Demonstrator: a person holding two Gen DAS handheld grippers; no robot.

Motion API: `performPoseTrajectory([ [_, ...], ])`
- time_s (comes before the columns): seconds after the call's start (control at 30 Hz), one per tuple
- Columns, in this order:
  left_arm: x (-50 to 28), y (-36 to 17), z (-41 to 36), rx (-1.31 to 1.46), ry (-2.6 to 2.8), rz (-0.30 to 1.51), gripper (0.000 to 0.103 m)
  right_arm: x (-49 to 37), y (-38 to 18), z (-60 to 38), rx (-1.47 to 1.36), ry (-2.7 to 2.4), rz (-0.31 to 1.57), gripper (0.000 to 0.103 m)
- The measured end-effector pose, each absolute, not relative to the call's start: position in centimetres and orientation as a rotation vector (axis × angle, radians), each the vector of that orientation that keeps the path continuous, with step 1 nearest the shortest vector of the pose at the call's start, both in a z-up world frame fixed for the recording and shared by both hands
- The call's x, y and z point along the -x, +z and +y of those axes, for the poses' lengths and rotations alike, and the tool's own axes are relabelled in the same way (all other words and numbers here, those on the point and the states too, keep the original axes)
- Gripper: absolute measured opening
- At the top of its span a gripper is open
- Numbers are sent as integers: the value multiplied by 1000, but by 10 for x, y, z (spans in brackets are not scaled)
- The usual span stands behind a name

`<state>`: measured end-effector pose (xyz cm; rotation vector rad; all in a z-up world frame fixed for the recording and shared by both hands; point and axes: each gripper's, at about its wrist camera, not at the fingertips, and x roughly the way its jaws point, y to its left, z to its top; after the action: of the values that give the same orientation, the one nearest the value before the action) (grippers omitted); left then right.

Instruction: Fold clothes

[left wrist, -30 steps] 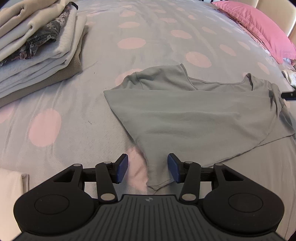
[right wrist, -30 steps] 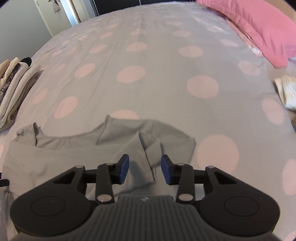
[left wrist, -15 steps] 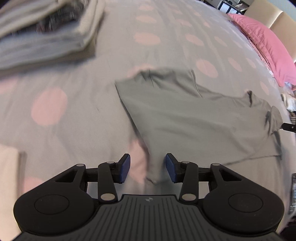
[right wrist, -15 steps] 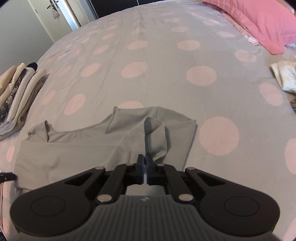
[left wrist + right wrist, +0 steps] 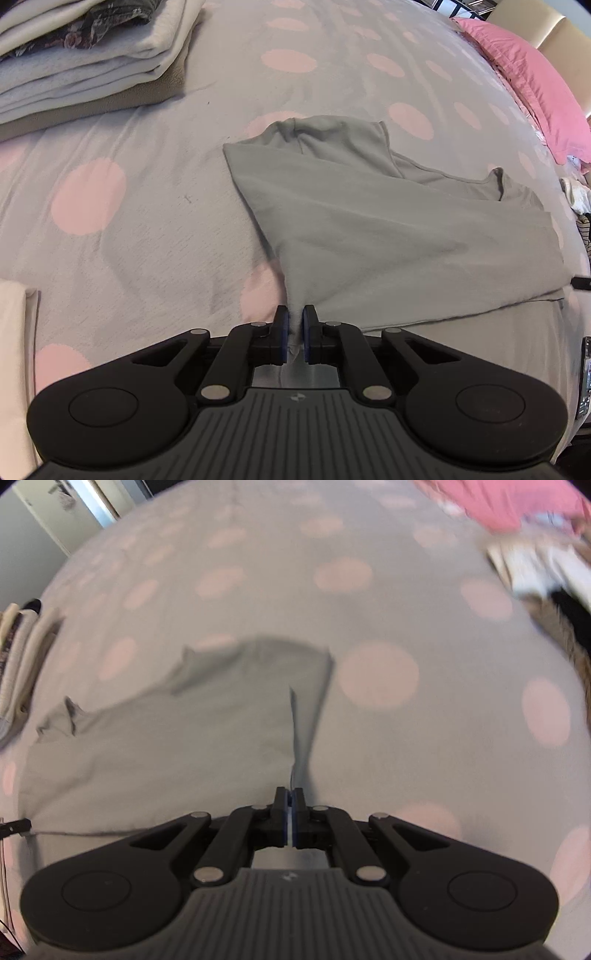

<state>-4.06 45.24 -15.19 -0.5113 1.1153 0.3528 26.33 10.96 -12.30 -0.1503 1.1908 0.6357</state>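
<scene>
Grey shirt (image 5: pixel 388 236), spread near the middle of the polka-dot bedspread (image 5: pixel 147 221), is now pinched at both near corners: the left gripper (image 5: pixel 293 332), wide a second ago, has clamped its hem like the right gripper (image 5: pixel 291 812), so a fold-over looks ready.

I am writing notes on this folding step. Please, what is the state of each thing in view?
left gripper: shut on the grey shirt's near corner.
right gripper: shut on a fold of the grey shirt.
grey shirt: lying mostly flat on the bed, pinched at two places.
stack of clothes: folded, piled.
pink pillow: lying at the bed's far side.
</scene>
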Motion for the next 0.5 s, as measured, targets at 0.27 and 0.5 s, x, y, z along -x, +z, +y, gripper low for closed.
performPoseTrajectory([
  [0.27, 46, -149, 454, 475, 364, 1136, 25, -269, -136, 91, 118, 585, 1245, 3],
  [0.5, 60, -134, 444, 446, 361, 1138, 31, -249, -119, 98, 131, 684, 1212, 13],
])
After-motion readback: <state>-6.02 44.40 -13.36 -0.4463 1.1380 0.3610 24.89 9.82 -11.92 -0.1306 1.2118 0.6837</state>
